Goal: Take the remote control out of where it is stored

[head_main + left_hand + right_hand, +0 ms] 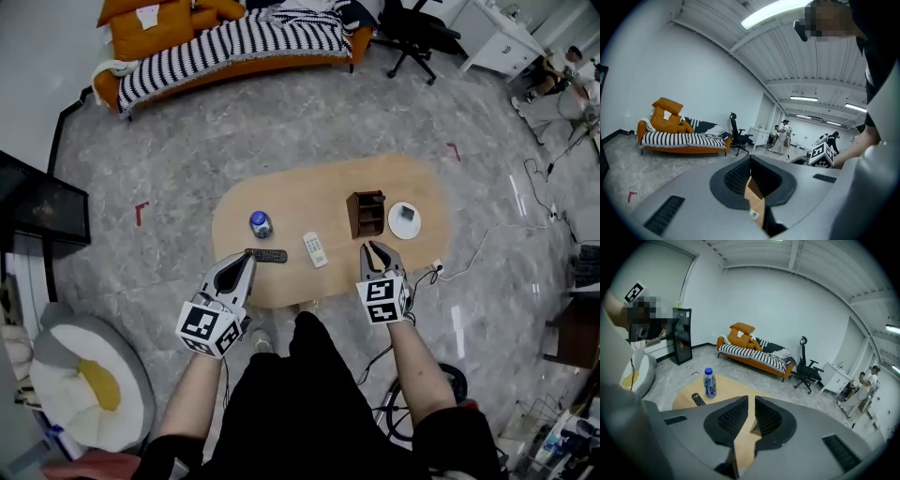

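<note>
Your right gripper (751, 401) over the wooden surface (726, 389)
Fingers (735, 417) barely apart, nothing between them. Water bottle (709, 382) and black remote (698, 399) sit off to the left, striped sofa (754, 357) further back.

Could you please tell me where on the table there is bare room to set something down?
The far strip of the table behind the bottle, black remote and white remote is bare, as is its left end. It is crowded around the wooden box and the plate.
</note>
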Demonstrator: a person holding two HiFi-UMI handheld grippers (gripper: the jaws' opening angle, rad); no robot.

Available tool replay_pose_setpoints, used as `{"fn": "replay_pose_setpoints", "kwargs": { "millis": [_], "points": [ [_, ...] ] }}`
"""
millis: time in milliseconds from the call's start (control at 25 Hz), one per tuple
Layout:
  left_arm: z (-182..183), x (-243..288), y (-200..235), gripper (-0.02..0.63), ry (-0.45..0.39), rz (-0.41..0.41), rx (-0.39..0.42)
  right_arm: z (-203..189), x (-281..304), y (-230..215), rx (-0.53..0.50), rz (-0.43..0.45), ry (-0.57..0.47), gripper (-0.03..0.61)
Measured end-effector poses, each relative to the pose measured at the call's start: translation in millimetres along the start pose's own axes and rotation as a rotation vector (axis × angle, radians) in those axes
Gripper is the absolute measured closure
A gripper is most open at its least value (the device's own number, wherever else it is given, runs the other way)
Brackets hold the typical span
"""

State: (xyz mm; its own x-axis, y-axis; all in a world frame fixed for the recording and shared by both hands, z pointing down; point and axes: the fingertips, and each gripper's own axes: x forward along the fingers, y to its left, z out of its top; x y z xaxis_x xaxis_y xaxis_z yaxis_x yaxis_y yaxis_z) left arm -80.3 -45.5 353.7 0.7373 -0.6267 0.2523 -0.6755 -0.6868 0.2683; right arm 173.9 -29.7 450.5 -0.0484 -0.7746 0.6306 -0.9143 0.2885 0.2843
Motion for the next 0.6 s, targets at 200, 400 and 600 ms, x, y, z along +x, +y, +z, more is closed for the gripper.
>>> {"fn": "replay_pose_setpoints", "kwargs": {
  "millis": [200, 400, 600],
  "points": [
    [-10.1, 39.7, -4.3, 0.606, 0.038, -0.012, -0.018, -25.8, 31.5, -47.1, -0.045, 0.004, 0.074, 0.529],
    [-17.9, 78.2, -1.9, 0.606, 0.066, 0.0, -0.036, -39.7, 71.2, -82.2, -0.156, 0.031, 0.121, 0.529],
    [-28.6, 101.7, 0.6, 0.606, 0.098, 0.025, -0.057, -51.8, 109.4, -88.7, -0.321, 0.126, 0.156, 0.481]
  ]
}}
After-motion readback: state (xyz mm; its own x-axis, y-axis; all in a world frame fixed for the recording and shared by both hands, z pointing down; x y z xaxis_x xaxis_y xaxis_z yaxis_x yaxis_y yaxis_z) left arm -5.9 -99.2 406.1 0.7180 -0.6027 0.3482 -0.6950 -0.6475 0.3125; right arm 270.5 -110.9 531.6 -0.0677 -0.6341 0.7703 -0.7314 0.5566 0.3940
